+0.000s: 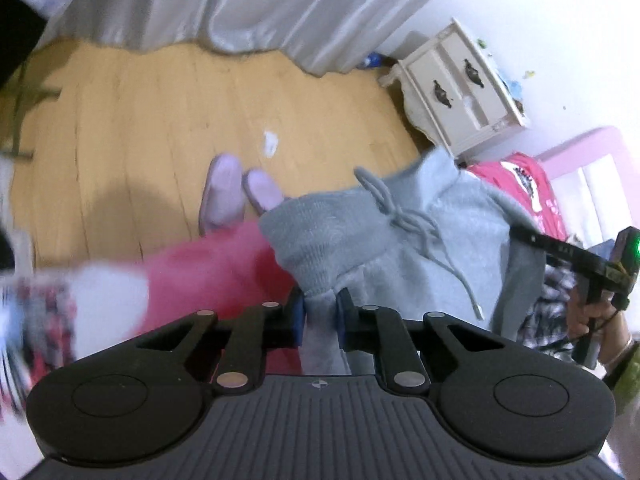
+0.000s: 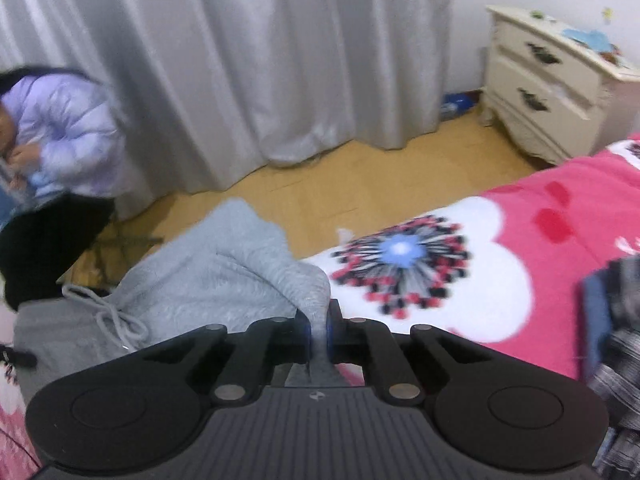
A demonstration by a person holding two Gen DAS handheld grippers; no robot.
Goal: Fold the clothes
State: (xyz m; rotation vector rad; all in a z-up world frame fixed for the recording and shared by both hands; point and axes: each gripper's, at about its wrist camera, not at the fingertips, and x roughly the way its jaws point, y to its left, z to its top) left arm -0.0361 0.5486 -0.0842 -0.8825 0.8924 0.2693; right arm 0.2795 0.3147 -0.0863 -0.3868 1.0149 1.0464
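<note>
Grey sweatpants with a drawstring hang by the waistband, held up over the pink bed cover. My left gripper is shut on one side of the waistband. My right gripper is shut on the other side, and the grey sweatpants stretch away to its left with the drawstring showing. The right gripper also shows at the right edge of the left wrist view, pinching the cloth.
The pink flowered bed cover lies below. A cream drawer chest stands by the wall. Grey curtains hang over a wood floor. Slippers lie on the floor. A person in a lilac jacket sits at the left. Dark clothes lie at the right.
</note>
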